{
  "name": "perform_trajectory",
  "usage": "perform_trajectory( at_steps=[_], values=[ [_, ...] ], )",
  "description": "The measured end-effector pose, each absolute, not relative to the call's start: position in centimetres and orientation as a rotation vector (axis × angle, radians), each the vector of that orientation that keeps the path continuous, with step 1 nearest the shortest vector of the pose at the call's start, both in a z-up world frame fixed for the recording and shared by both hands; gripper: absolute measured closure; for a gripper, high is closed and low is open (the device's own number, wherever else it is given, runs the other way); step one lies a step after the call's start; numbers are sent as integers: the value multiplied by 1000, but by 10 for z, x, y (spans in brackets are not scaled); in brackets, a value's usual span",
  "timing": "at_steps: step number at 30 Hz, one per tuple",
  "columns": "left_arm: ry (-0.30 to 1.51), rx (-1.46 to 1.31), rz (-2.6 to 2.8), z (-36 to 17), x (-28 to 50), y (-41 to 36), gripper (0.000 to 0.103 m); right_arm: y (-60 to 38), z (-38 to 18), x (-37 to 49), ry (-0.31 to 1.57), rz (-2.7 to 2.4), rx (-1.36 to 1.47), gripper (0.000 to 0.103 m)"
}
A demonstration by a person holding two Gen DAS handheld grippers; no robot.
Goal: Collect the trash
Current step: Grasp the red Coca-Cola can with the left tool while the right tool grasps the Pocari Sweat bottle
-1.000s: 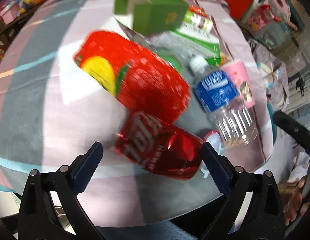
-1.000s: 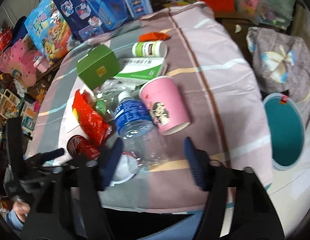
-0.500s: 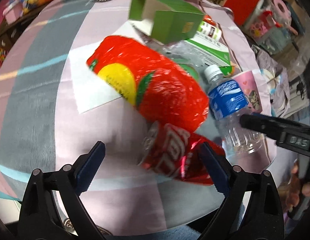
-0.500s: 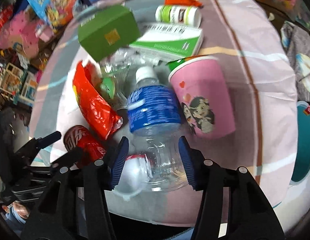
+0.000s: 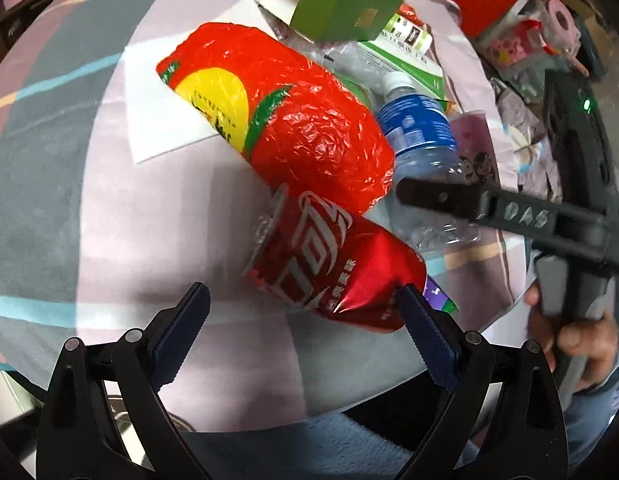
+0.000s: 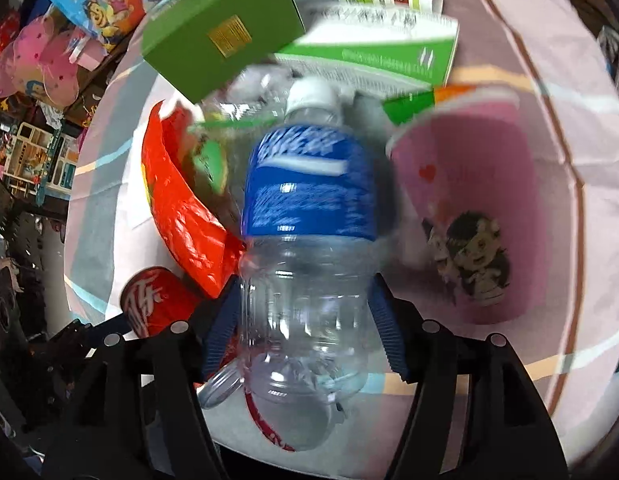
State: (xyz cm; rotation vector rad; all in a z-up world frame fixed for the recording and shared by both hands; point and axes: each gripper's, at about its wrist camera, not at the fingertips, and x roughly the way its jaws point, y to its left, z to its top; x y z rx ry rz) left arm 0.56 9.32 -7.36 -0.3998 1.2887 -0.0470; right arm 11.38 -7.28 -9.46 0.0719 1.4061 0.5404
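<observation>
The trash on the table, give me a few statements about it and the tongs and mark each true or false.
1. The clear water bottle lies between the fingers of the right tongs. True; the fingers are opening.
2. The red soda can stands upright. False; it lies on its side.
3. The left tongs grip the can. False; they are open, one pad clear of it.
4. The pink paper cup lies beside the bottle. True.
5. The bottle has a red label. False; it is blue.
</observation>
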Motion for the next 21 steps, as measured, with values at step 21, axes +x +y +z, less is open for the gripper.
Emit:
perform_trajectory(
  at_steps=[21],
  values=[
    [1173, -44, -55, -55, 58, 24, 46, -178, -53, 66, 1223, 510, 319, 47]
  ],
)
